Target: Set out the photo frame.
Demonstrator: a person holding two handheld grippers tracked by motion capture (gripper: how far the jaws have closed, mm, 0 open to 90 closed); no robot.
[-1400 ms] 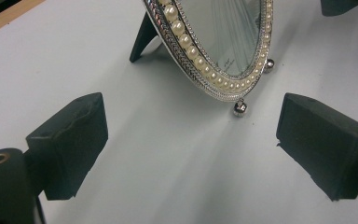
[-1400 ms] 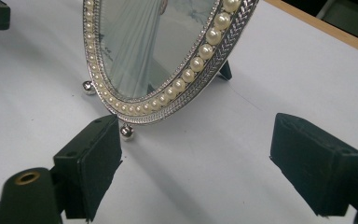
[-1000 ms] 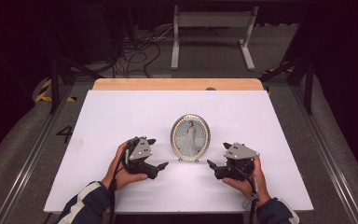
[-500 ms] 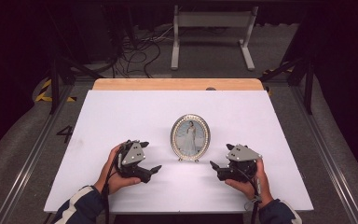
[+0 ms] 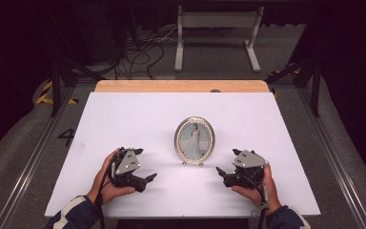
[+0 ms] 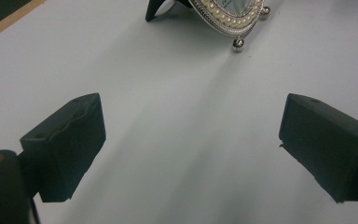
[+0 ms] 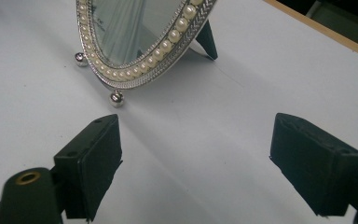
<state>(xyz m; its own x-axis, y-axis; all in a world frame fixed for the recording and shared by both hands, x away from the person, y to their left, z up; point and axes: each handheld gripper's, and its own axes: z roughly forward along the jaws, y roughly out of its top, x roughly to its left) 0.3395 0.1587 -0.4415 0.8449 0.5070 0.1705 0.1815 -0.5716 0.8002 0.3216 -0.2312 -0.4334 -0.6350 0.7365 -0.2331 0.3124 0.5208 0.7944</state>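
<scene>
Looking down from the high view, we see a wide white tabletop with a strip of pale wood along its far edge. Near its middle stands the oval silver picture frame, rimmed with small pearls, upright on its little ball feet and holding a portrait of a figure in a pale dress. In the right gripper view we see its dark back stand propped on the tabletop behind it.

Our 2 hands come in from the near edge, each in a dark sleeve with light stripes. The left gripper rests low over the tabletop to the left of the frame and apart from it; in the left gripper view its black jaws are spread wide with bare tabletop between them. The right gripper sits to the right of the frame, near its base without touching, and its jaws are spread wide too, holding nothing.
</scene>
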